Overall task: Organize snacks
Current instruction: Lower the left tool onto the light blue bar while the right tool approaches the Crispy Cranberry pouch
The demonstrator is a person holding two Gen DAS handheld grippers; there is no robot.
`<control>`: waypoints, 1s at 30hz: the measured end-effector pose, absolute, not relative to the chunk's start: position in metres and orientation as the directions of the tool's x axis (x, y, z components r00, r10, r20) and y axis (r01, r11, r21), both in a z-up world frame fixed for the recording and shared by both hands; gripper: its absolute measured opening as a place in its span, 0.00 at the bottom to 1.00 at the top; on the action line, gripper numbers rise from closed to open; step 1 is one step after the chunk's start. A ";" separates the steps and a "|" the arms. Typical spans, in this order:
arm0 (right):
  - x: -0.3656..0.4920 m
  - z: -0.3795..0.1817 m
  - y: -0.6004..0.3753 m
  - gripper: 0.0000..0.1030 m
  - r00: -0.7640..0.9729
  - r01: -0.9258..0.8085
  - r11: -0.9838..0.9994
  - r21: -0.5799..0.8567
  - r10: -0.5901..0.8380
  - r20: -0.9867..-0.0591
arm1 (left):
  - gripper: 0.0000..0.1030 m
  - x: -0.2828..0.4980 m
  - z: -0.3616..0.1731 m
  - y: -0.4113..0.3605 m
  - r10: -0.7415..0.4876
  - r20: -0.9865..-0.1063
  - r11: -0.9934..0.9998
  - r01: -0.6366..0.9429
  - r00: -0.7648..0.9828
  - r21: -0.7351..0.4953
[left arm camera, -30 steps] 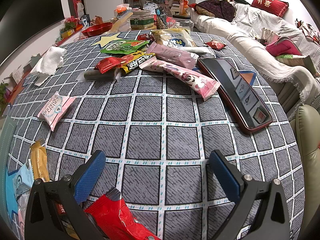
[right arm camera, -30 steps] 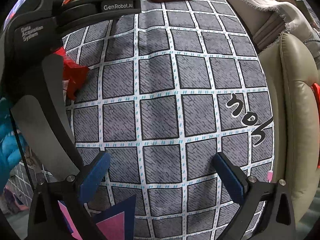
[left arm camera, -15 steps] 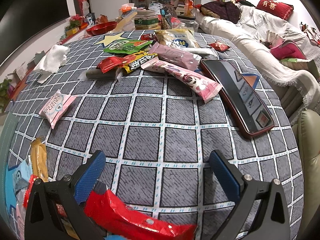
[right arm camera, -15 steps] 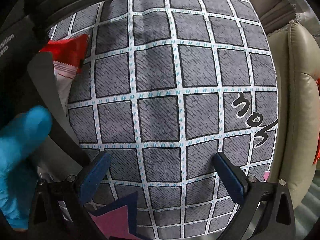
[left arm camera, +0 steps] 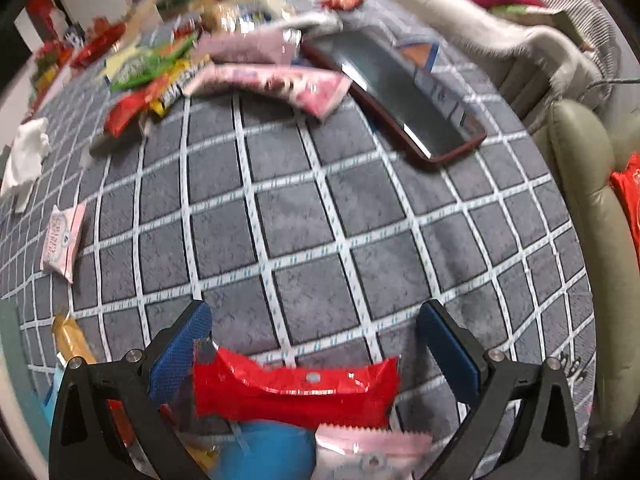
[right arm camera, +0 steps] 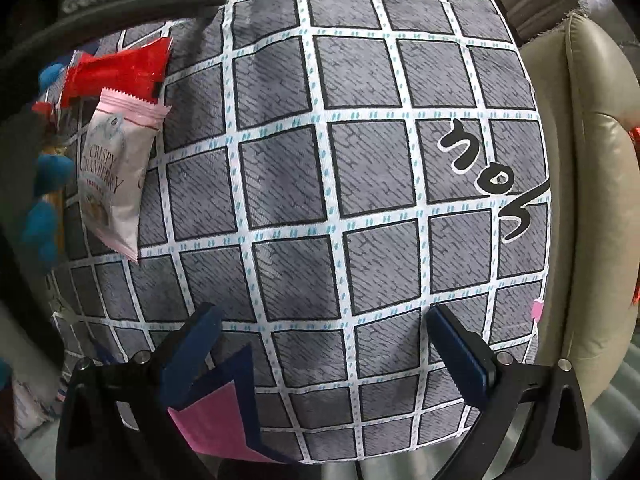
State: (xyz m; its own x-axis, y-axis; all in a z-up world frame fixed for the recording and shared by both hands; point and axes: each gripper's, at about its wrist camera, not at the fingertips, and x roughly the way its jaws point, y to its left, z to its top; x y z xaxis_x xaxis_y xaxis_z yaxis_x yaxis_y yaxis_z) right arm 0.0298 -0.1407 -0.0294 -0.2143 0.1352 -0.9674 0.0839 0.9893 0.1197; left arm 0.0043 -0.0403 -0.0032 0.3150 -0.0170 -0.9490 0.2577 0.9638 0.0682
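My left gripper (left arm camera: 316,336) is open above the grey checked tablecloth (left arm camera: 304,216). A red snack packet (left arm camera: 296,388) and a pink cranberry packet (left arm camera: 368,452) lie just under it, near a blue-gloved hand (left arm camera: 268,452). A pile of snack packets (left arm camera: 208,60) lies at the far side, and a single pink packet (left arm camera: 62,240) lies at the left. My right gripper (right arm camera: 324,336) is open and empty over the cloth's near edge. The red packet (right arm camera: 120,70) and the cranberry packet (right arm camera: 114,172) show at its left.
A phone in a red case (left arm camera: 396,96) lies at the far right of the table. A crumpled white tissue (left arm camera: 26,160) is at the left. A beige sofa arm (right arm camera: 588,200) borders the table's right edge. A pink and navy patch (right arm camera: 224,412) marks the cloth's near edge.
The left gripper has tilted and swung, so its view is blurred. The red packet has come further forward under it, and a pink cranberry packet has appeared beside it. Both grippers stay open.
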 end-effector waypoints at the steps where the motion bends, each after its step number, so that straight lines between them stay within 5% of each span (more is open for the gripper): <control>1: 0.031 -0.030 -0.141 1.00 -0.208 0.089 0.989 0.119 0.135 -0.969 | 1.00 0.012 -0.006 -0.045 0.002 -0.964 0.955 0.287 0.268 0.082; 11: 0.028 -0.021 -0.148 1.00 -0.127 0.131 0.985 0.113 0.129 -0.983 | 1.00 0.042 0.043 0.037 0.112 -0.940 0.951 0.240 0.321 0.195; 16: 0.036 -0.016 -0.140 1.00 -0.118 0.233 0.952 0.199 0.231 -0.966 | 1.00 0.051 0.017 0.108 0.202 -0.945 0.923 0.273 0.257 0.272; 21: 0.069 0.008 -0.117 1.00 -0.033 0.278 0.920 0.276 0.297 -0.954 | 1.00 0.048 -0.006 0.133 0.158 -0.963 0.904 0.360 0.217 0.229; 30: 0.120 0.004 -0.086 1.00 -0.082 0.286 0.934 0.214 0.247 -0.966 | 1.00 0.097 -0.033 0.160 0.193 -0.965 0.964 0.146 0.176 0.220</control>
